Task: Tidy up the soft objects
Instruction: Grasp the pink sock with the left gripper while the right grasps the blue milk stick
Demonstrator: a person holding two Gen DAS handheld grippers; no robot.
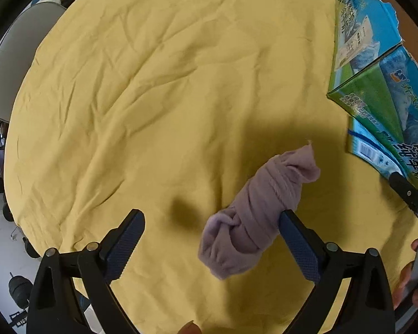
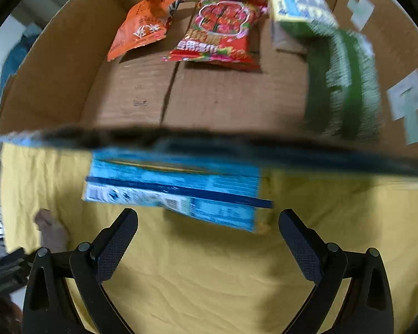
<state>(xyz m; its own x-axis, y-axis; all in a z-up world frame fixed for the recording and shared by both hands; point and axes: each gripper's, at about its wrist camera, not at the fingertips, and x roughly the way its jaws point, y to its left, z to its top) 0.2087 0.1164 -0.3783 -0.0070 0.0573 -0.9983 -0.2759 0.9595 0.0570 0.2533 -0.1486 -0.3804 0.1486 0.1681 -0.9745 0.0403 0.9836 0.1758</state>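
L claw (image 1: 211, 222) spread wide, nothing gripped. Rolled mauve sock (image 1: 257, 211) lies on yellow cloth (image 1: 153, 83) btwn its fingers, touching the right finger (image 1: 295, 242). R claw (image 2: 208, 221) also wide apart, empty, just before the cardboard box (image 2: 55, 83) w/ snack packs (image 2: 220, 33).

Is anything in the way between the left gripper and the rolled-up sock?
Nothing visible. The left gripper is open over the yellow cloth, and the sock already lies between its fingers, close against the right finger. The box sits off to the right, clear of that gap.
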